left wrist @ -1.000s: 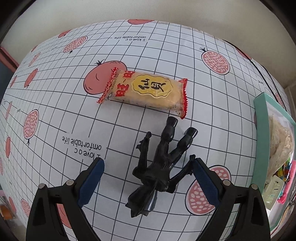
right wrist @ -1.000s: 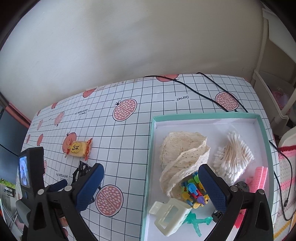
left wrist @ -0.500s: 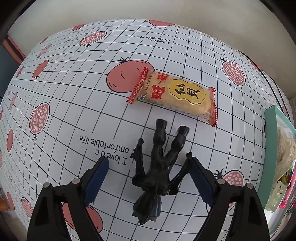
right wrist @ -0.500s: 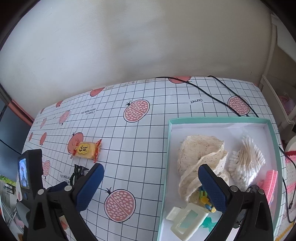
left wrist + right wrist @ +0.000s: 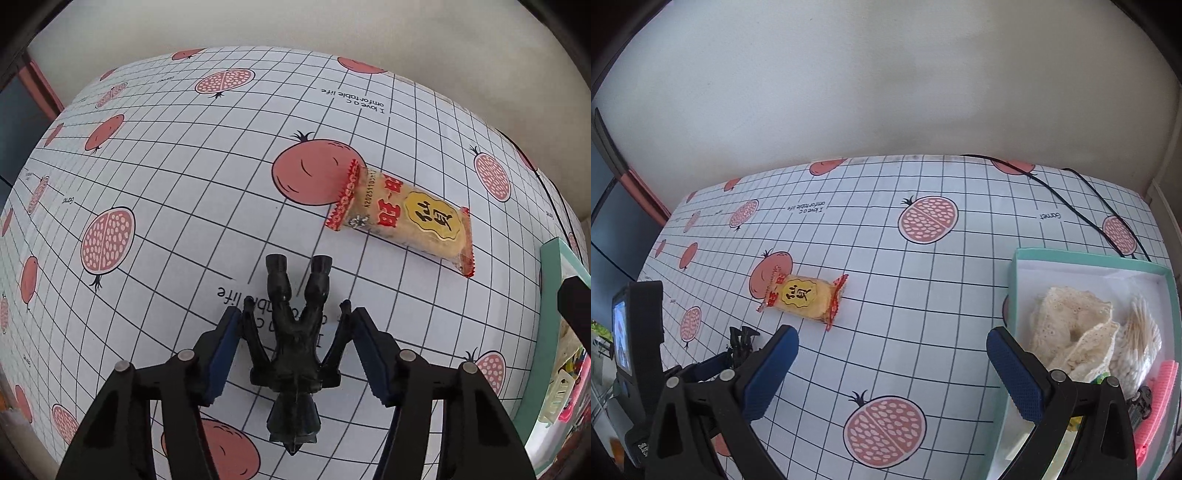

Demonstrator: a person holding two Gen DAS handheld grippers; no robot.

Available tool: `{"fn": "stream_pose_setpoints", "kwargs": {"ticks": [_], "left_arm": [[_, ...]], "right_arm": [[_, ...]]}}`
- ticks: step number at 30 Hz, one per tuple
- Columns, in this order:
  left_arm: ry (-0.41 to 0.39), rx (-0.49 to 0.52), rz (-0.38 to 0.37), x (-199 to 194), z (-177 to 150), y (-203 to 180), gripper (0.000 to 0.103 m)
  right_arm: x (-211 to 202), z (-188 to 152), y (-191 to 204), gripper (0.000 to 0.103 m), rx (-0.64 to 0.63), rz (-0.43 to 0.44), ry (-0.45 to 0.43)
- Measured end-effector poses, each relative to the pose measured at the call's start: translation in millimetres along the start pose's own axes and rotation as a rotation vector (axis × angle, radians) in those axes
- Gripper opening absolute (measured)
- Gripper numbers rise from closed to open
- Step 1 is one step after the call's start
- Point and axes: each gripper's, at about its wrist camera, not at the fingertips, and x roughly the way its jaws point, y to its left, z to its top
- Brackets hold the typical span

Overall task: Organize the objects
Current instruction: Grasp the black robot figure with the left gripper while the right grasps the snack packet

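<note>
A black toy figure (image 5: 297, 339) lies on the pomegranate-print tablecloth (image 5: 166, 184), legs pointing away from me. My left gripper (image 5: 295, 314) is shut on it, with the blue pads (image 5: 225, 343) pressed against its spread arms. A yellow rice cracker packet (image 5: 402, 218) with red ends lies just beyond, to the right. In the right wrist view the same packet (image 5: 803, 297) sits left of centre, and the figure (image 5: 742, 338) shows at the lower left. My right gripper (image 5: 892, 336) hangs open above bare cloth, holding nothing, left of the teal box (image 5: 1086, 258).
The teal box holds a cream lace cloth (image 5: 1067, 325), a bundle of cotton swabs (image 5: 1137, 332) and a pink comb (image 5: 1160, 398). A black cable (image 5: 1071, 192) runs across the table's far right corner. A pale wall stands behind the table.
My left gripper has moved in over the black figure and its jaws have narrowed onto the arms. The right gripper has swung left, so the box now sits at the view's right edge.
</note>
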Motion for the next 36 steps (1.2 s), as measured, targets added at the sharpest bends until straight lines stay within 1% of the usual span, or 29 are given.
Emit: {"fn": "stream_pose_setpoints", "kwargs": {"ticks": [5, 12, 16, 19, 21, 24, 29, 31, 33, 35, 36], "left_arm": [[-0.007, -0.036, -0.004, 1, 5, 17, 0.062], [-0.012, -0.110, -0.013, 1, 12, 43, 0.062], [-0.014, -0.131, -0.026, 0, 14, 49, 0.062], [-0.019, -0.146, -0.018, 1, 15, 53, 0.062], [-0.019, -0.157, -0.021, 1, 16, 56, 0.062], [-0.020, -0.167, -0.024, 1, 16, 58, 0.062], [-0.023, -0.182, -0.033, 0, 16, 58, 0.062], [-0.025, -0.181, -0.029, 1, 16, 56, 0.062], [-0.026, -0.180, -0.027, 0, 15, 54, 0.062], [-0.027, -0.180, -0.026, 0, 14, 52, 0.062], [-0.027, -0.181, -0.027, 0, 14, 47, 0.062]], "right_arm": [[16, 2, 26, 0.103, -0.076, -0.012, 0.006], [46, 8, 57, 0.103, -0.210, -0.061, 0.038], [59, 14, 79, 0.103, -0.321, -0.087, 0.040], [67, 16, 94, 0.103, -0.417, -0.119, 0.034], [72, 18, 101, 0.103, -0.457, -0.129, 0.037], [84, 21, 103, 0.103, -0.478, -0.126, 0.065], [97, 22, 108, 0.101, -0.492, -0.119, 0.083], [101, 22, 110, 0.098, -0.494, -0.116, 0.092], [103, 21, 112, 0.091, -0.492, -0.118, 0.092], [105, 22, 112, 0.082, -0.481, -0.117, 0.100], [105, 22, 112, 0.080, -0.472, -0.109, 0.101]]}}
